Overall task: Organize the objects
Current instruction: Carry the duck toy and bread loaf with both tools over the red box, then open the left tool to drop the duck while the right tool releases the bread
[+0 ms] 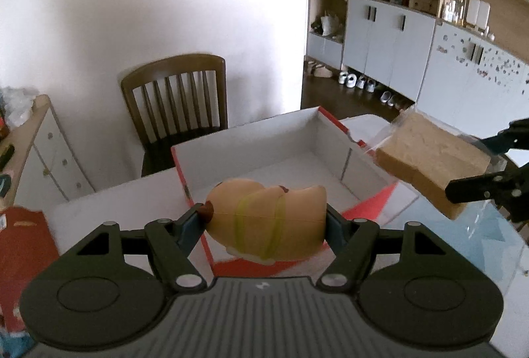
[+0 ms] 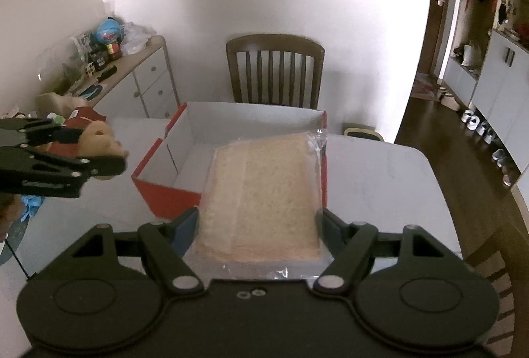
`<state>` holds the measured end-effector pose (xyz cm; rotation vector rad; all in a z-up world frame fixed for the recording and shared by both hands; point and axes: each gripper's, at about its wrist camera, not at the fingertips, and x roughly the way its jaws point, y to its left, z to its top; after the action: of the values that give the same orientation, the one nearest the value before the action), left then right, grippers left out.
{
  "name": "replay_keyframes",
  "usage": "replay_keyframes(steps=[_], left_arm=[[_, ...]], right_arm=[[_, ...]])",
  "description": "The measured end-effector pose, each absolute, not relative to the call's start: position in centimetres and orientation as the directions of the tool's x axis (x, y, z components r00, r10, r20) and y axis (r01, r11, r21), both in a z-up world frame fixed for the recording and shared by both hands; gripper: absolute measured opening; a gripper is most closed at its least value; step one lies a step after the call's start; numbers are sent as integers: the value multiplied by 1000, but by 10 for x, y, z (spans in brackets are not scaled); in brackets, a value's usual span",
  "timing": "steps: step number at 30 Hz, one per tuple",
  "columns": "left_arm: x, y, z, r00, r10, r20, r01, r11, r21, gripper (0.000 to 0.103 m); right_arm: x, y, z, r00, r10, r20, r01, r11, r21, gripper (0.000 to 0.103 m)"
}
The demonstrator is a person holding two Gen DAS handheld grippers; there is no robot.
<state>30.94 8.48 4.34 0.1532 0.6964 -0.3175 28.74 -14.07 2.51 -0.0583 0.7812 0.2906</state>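
Note:
My left gripper (image 1: 264, 219) is shut on a toy hot dog (image 1: 267, 219), a tan bun with yellow stripes, held above the near edge of an open red and white cardboard box (image 1: 251, 139). My right gripper (image 2: 259, 225) is shut on a bag of sliced bread (image 2: 261, 192) in clear plastic, held over the box's near right side (image 2: 325, 159). In the left wrist view the bread (image 1: 426, 159) and the right gripper (image 1: 489, 166) hang at the box's right. In the right wrist view the left gripper (image 2: 109, 156) with the hot dog (image 2: 99, 139) is left of the box.
The box stands on a white table (image 2: 380, 179). A wooden chair (image 2: 274, 70) stands behind the table by the wall. A low cabinet (image 2: 145, 77) with clutter is at the left. A red bag (image 1: 23, 242) lies at the table's left. Cupboards and shoes are at the right.

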Motion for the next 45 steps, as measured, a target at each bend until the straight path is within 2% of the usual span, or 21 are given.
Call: replay_keyframes(steps=[10, 15, 19, 27, 32, 34, 35, 41, 45], left_arm=[[388, 68, 14, 681, -200, -705, 338, 939, 60, 73], [416, 57, -9, 652, -160, -741, 360, 926, 116, 73], [434, 55, -28, 610, -163, -775, 372, 923, 99, 74], [456, 45, -63, 535, -124, -836, 425, 894, 140, 74], [467, 37, -83, 483, -103, -869, 473, 866, 160, 74], [471, 35, -90, 461, -88, -883, 484, 859, 167, 74], [472, 35, -93, 450, -85, -889, 490, 856, 166, 74], [475, 33, -101, 418, -91, -904, 511, 846, 152, 75], [474, 32, -101, 413, -87, -907, 514, 844, 153, 76]], right_arm=[[346, -114, -1, 683, 161, -712, -273, 961, -45, 76], [367, -103, -16, 676, 131, -725, -268, 960, -76, 76], [381, -93, -30, 662, 97, -743, -269, 956, -115, 76], [405, -87, -62, 607, 79, -791, -264, 958, -107, 75], [413, -91, -75, 580, 53, -813, -236, 966, -106, 72], [415, -94, -79, 562, 65, -824, -224, 972, -76, 63], [414, -93, -80, 561, 67, -825, -226, 971, -74, 62], [409, -97, -75, 564, 77, -822, -222, 973, -62, 66], [406, -101, -69, 570, 81, -817, -216, 975, -53, 74]])
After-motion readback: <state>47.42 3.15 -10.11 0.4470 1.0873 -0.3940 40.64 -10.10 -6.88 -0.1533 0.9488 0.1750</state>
